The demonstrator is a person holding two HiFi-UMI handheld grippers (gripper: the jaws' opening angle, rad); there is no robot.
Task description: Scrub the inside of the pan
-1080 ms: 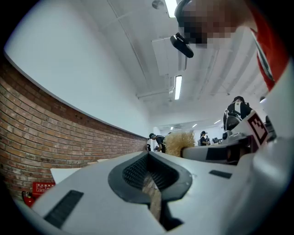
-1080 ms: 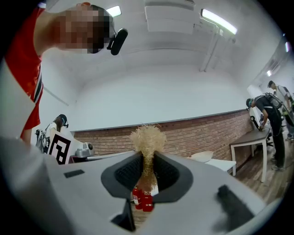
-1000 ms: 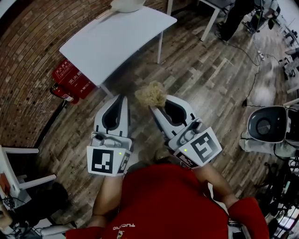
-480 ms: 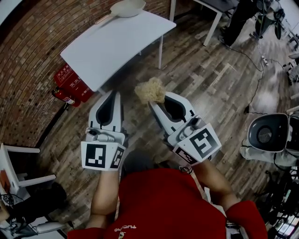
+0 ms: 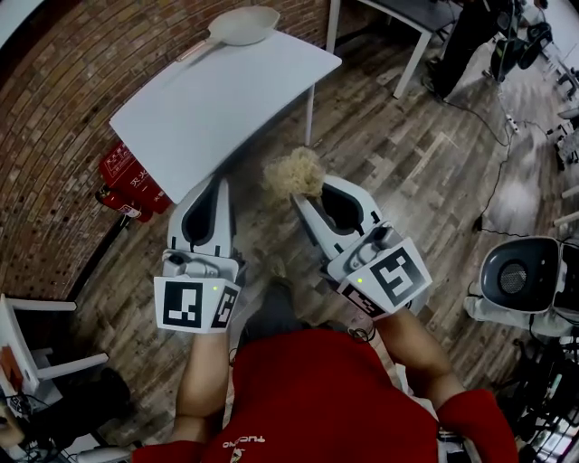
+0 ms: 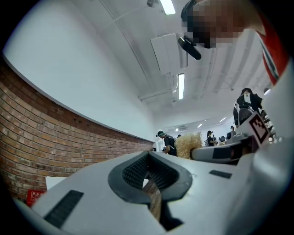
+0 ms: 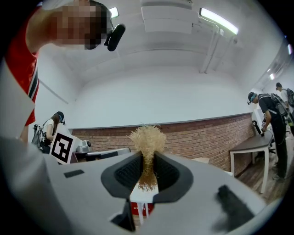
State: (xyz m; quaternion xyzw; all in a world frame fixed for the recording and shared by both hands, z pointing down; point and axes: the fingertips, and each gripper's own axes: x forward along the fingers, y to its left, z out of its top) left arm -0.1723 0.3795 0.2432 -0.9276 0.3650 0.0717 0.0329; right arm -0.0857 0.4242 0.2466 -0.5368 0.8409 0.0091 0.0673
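A pale pan [image 5: 242, 24] with a long handle lies at the far end of the white table [image 5: 217, 90], well ahead of both grippers. My right gripper [image 5: 298, 194] is shut on a straw-coloured fibre scrubber [image 5: 294, 174], held over the wooden floor short of the table's near corner. In the right gripper view the scrubber [image 7: 147, 140] sticks up between the pads of the gripper [image 7: 147, 172]. My left gripper [image 5: 220, 184] is shut with nothing in it, level with the right one. From the left gripper [image 6: 149, 176] the scrubber [image 6: 188, 144] shows off to the right.
Red fire extinguishers [image 5: 127, 176] stand against the brick wall under the table's left side. A white chair [image 5: 36, 353] is at the lower left, a round white machine [image 5: 520, 271] at the right. A person [image 5: 470, 23] stands by another table at the top right.
The table and pan have come further into view at the top. Both grippers keep their hold and spacing, with the left one a little lower in the frame.
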